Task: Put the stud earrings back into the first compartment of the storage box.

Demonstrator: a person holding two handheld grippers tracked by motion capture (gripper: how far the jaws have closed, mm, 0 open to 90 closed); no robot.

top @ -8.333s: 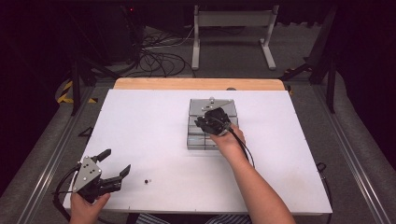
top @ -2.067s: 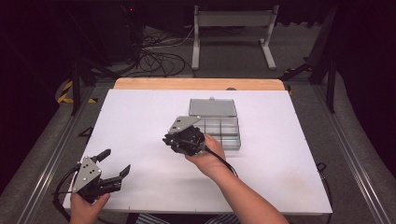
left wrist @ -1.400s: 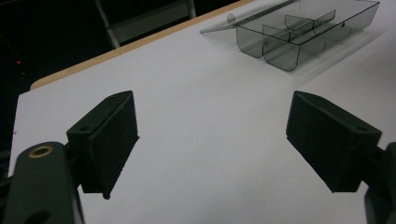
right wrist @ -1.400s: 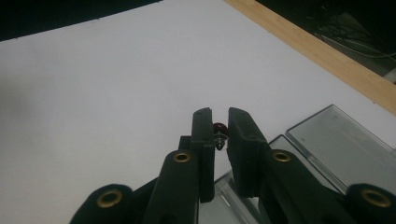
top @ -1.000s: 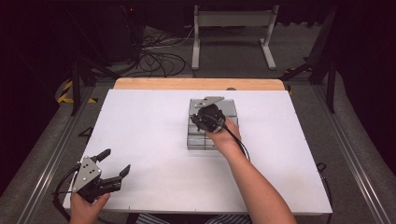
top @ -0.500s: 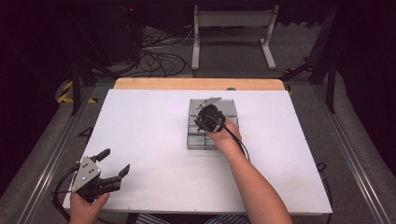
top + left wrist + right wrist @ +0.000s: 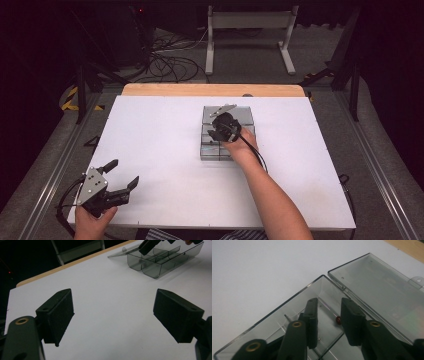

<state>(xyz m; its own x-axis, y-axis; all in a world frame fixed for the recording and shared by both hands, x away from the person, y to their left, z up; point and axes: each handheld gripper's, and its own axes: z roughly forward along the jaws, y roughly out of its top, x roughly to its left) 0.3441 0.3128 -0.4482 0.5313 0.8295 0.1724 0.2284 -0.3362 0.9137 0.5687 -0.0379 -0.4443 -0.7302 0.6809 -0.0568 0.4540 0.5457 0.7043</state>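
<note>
Right gripper [image 7: 327, 315] jaws just parted over bead [image 7: 338, 320] in box [image 7: 287, 315] (tiny, hard, rolls): pinch across its middle.

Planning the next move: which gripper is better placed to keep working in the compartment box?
Right. The right gripper is over the open box, jaws apart above a small red bead. The left gripper sits open at the table's near corner, far off.

Smoky clear box [image 7: 287, 315] w/ red bead [image 7: 338, 320], white table [image 7: 150, 130].
</note>
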